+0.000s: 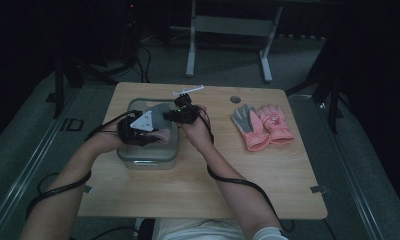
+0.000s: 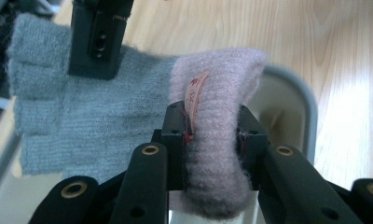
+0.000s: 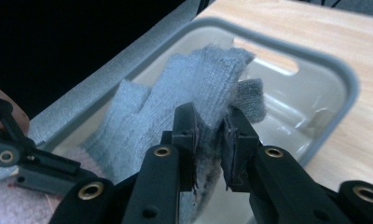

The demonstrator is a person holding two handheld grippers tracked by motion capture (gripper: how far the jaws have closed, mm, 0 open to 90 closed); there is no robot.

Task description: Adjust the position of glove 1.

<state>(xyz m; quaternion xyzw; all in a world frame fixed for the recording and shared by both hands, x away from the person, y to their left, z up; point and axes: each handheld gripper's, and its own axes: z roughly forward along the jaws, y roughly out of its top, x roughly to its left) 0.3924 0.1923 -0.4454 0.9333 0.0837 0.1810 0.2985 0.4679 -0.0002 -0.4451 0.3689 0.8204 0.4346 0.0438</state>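
Note:
A knit glove, grey (image 1: 160,111) with a pink ribbed cuff (image 2: 217,140), hangs stretched between both grippers over a grey plastic bin (image 1: 148,160). My left gripper (image 2: 212,126) is shut on the cuff, whose small label sticks up beside one pad. My right gripper (image 3: 210,128) is shut on the grey finger end of the glove (image 3: 175,102), with the short finger stubs fanning out past its jaws. In the high view the left gripper (image 1: 155,135) and right gripper (image 1: 169,116) face each other above the bin. Inside, the bin (image 3: 343,79) looks bare below the glove.
A pair of pink and grey gloves (image 1: 263,125) lies flat on the right part of the wooden table (image 1: 198,180). A small white bar (image 1: 188,90) and a round grey grommet (image 1: 235,99) sit near the far edge. Cables trail along both forearms.

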